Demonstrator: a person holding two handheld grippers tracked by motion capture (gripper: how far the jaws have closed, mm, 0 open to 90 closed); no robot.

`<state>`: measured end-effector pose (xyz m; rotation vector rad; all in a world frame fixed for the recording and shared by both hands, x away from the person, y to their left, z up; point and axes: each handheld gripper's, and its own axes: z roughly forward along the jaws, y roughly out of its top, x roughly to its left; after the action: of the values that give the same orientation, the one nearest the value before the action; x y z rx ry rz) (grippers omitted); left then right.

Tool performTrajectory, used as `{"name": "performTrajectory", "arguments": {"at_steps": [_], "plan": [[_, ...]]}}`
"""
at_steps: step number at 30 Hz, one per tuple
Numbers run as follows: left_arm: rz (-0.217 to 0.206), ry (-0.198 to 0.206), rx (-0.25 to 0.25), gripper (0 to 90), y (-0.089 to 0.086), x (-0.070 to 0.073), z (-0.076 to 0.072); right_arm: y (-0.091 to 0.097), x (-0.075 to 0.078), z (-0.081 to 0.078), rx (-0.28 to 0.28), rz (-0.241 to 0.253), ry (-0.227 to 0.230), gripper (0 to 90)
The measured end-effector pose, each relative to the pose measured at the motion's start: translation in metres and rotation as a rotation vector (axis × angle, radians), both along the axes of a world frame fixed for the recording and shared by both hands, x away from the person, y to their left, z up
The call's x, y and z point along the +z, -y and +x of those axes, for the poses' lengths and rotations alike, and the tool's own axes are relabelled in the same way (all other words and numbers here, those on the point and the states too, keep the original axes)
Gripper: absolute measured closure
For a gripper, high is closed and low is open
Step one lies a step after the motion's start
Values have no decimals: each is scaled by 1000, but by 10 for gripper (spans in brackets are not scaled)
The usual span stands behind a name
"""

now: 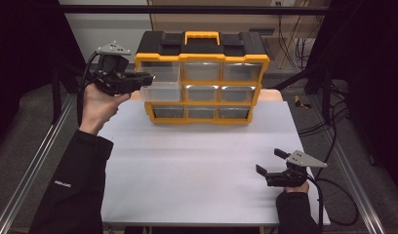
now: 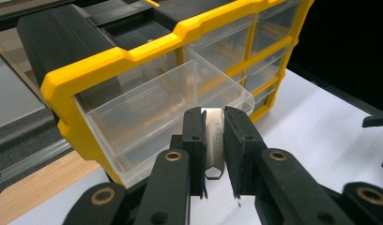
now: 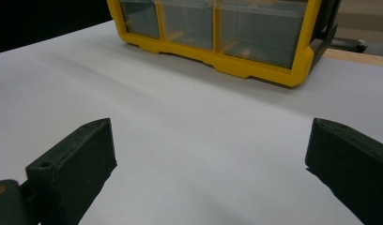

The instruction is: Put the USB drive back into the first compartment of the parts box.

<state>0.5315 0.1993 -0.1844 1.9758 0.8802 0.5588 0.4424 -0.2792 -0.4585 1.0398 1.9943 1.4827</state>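
A yellow and black drawer organizer (image 1: 202,61) stands at the back of the white table (image 1: 197,165). One clear drawer (image 1: 160,91) in its left column is pulled out; in the left gripper view this drawer (image 2: 166,108) looks empty. My left gripper (image 1: 146,77) is held up at the organizer's left front, just above that drawer. It is shut on a small flat metal piece (image 2: 213,140) with stamped letters, which stands upright between the pads. My right gripper (image 1: 269,162) rests low over the table's near right part, open, with nothing between its jaws (image 3: 213,154).
The other drawers (image 1: 221,72) of the organizer are pushed in, and its bottom row (image 3: 255,33) faces my right gripper. A strip of wooden tabletop (image 2: 44,183) runs beside the organizer. Metal frame rails (image 1: 36,161) flank the table, and cables (image 1: 333,195) lie at the right.
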Motion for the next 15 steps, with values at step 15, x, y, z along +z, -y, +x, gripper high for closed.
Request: {"name": "performTrajectory", "arguments": {"at_steps": [15], "plan": [[13, -2, 23, 779, 3, 4, 14, 0, 0, 0, 2, -1, -1, 22]]}}
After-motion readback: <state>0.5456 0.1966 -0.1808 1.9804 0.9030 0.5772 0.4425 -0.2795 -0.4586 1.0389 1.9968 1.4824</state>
